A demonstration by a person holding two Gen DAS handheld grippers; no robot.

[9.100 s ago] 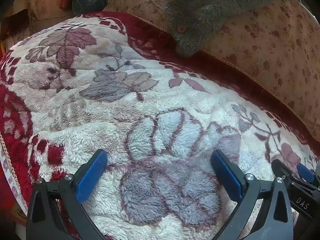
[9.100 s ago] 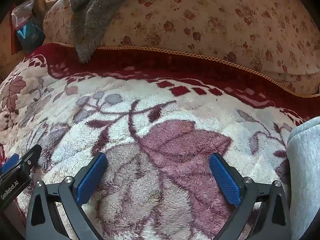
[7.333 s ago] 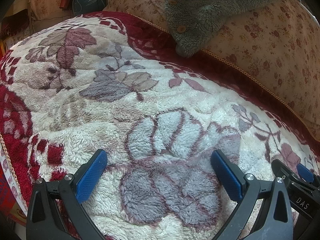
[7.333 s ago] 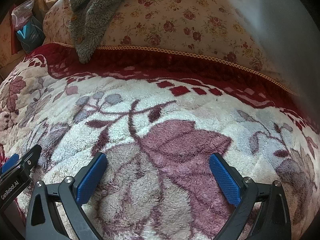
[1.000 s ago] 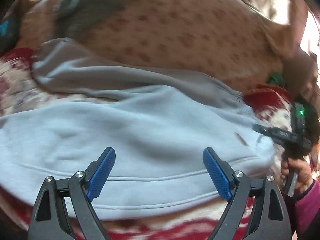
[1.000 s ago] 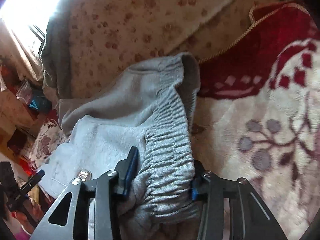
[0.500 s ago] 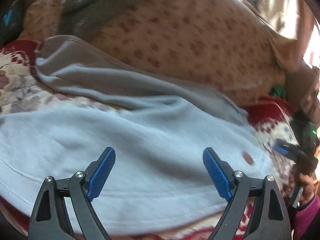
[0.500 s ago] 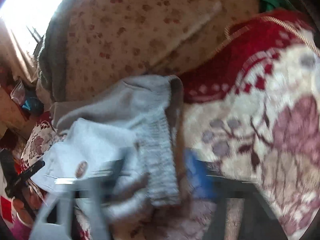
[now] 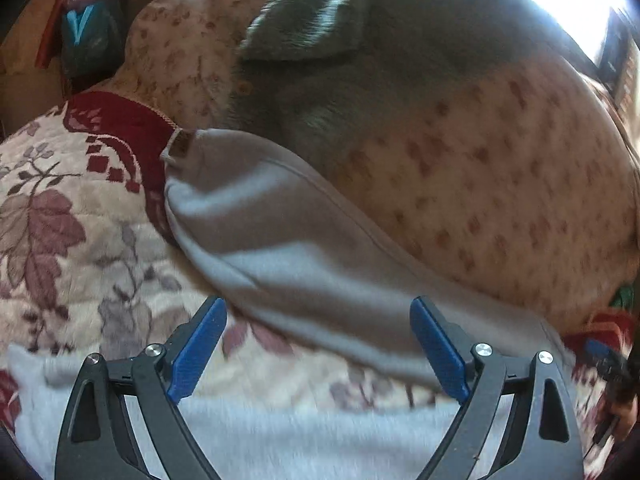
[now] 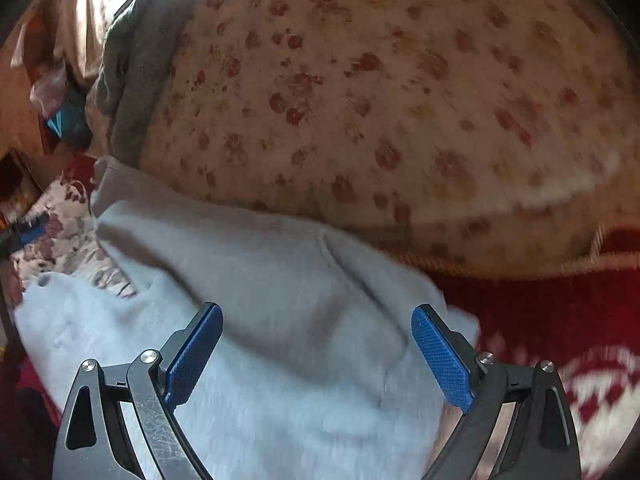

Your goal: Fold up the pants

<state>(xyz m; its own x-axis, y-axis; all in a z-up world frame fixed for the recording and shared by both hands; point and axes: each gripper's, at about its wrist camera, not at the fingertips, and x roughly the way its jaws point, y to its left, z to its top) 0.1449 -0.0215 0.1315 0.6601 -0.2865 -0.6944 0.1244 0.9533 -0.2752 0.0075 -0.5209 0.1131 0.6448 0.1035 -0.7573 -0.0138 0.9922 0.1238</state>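
Light grey sweatpants (image 9: 288,248) lie spread on the floral fleece blanket (image 9: 60,240). In the left wrist view one leg runs from upper left to lower right and the other leg (image 9: 280,440) crosses the bottom under the fingers. My left gripper (image 9: 318,348) is open and empty above the gap between the legs. In the right wrist view the pants (image 10: 288,312) fill the lower left. My right gripper (image 10: 316,348) is open and empty just above the pants' upper part.
A cream floral cushion (image 9: 500,168) rises behind the pants, with a dark grey fleece garment (image 9: 360,32) draped on it. The cushion also fills the right wrist view (image 10: 380,100). The blanket's red border (image 10: 560,300) lies at right. A blue bag (image 9: 86,36) sits far left.
My right gripper has let go of the waistband and opened. The left gripper has swung left, now over the gap between the two legs. Both views are blurred by motion.
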